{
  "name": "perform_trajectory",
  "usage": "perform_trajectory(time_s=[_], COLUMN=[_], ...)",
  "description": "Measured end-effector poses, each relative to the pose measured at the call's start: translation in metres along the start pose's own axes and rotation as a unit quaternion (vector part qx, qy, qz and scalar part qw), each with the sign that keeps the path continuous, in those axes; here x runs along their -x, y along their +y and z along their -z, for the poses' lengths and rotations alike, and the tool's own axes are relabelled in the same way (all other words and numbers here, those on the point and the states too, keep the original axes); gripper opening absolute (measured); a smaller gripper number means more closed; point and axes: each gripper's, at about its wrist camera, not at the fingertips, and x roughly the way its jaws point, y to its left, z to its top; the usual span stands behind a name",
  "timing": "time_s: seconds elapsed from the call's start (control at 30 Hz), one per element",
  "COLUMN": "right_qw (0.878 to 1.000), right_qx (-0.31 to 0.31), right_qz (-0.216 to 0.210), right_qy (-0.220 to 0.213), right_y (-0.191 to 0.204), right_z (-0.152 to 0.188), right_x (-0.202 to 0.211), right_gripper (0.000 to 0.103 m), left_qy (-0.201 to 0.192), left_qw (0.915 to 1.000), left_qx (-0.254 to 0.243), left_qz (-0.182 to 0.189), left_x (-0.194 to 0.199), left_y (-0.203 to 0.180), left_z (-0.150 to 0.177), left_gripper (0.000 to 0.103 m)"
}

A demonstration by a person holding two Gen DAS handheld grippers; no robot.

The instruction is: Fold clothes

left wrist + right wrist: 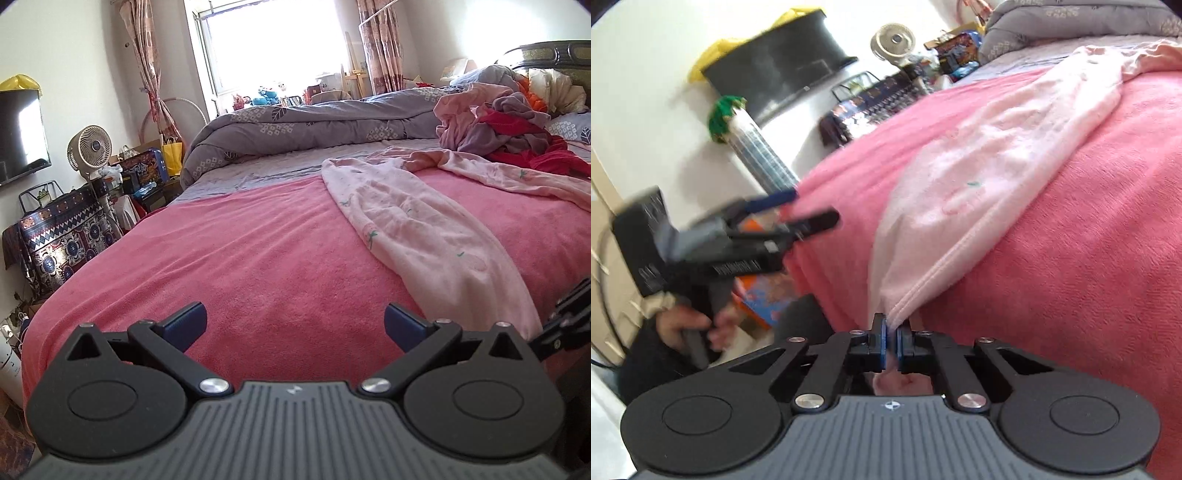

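My right hand-held gripper [891, 341] is clenched on the hem of the pale pink fleece garment with small green marks [979, 177], which lies stretched across the pink terry bed cover [1071, 258] toward one o'clock in the right wrist view. My left hand-held gripper [295, 325] is released, jaws wide, nothing between them, hovering over bare cover with the garment off at two o'clock. The pinch looks thin, right at the hem, so I judge a sharp pull could slip it free. Dragging one-handed may bunch the fleece on the grippy cover. The heap of red, purple and pink clothes [517, 125] at one o'clock could snag its far end.
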Motion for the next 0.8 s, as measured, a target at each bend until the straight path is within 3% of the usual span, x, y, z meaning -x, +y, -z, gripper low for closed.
perform_trajectory(time_s=[0.07, 0.13, 0.17, 0.2, 0.23, 0.33, 0.43, 0.57, 0.8], right_qw=[0.997, 0.984, 0.988, 0.992, 0.990, 0.985, 0.987, 0.989, 0.989], right_qx=[-0.040, -0.087, -0.086, -0.068, -0.056, -0.080, -0.033, 0.001, -0.015], right_qz=[-0.057, -0.118, -0.072, 0.020, 0.093, 0.119, 0.136, 0.133, 0.122], right_qy=[-0.042, -0.098, -0.107, -0.100, -0.094, -0.092, -0.085, -0.062, -0.080], right_y=[-0.011, -0.026, -0.036, -0.042, -0.048, -0.068, -0.060, -0.046, -0.038], right_z=[-0.006, -0.012, -0.012, -0.012, -0.010, 0.000, 0.001, 0.003, 0.007], right_x=[0.017, 0.043, 0.054, 0.059, 0.063, 0.074, 0.073, 0.057, 0.064], right_gripper=[0.007, 0.007, 0.007, 0.007, 0.007, 0.005, 0.007, 0.010, 0.015], left_qy=[0.006, 0.010, 0.011, 0.012, 0.014, 0.020, 0.009, -0.001, 0.011], left_qw=[0.9997, 0.9986, 0.9977, 0.9967, 0.9955, 0.9925, 0.9890, 0.9832, 0.9716], left_qx=[-0.006, -0.024, -0.034, -0.044, -0.052, -0.058, -0.051, -0.028, 0.001], left_qz=[0.022, 0.047, 0.057, 0.068, 0.077, 0.106, 0.138, 0.180, 0.237], left_x=[0.002, 0.004, 0.004, 0.005, 0.004, -0.002, -0.001, -0.001, -0.023], left_y=[0.000, -0.005, -0.011, -0.017, -0.022, -0.041, -0.049, -0.054, -0.073], left_z=[0.006, 0.012, 0.014, 0.016, 0.017, 0.018, 0.013, 0.004, 0.005], left_gripper=[0.103, 0.103, 0.103, 0.103, 0.103, 0.103, 0.103, 0.103, 0.103])
